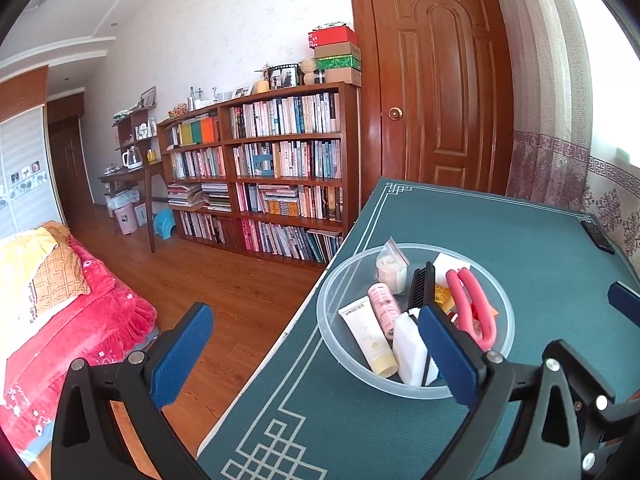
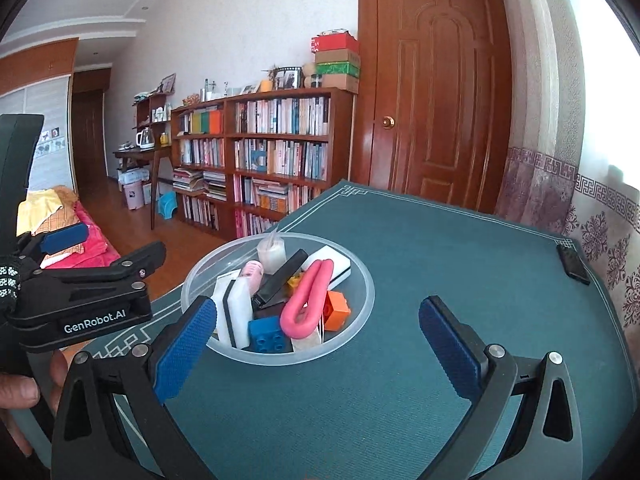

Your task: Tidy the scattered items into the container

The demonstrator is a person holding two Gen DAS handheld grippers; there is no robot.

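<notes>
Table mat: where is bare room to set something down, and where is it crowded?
The table mat lies bare between the clear bowl and the dark phone at its far right corner, and in front of the bowl between the right tongs. The bowl itself is packed full.

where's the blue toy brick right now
In the right wrist view, the blue toy brick sits at the near edge inside the clear plastic bowl, between the white sponge block and pink looped clip.
</notes>
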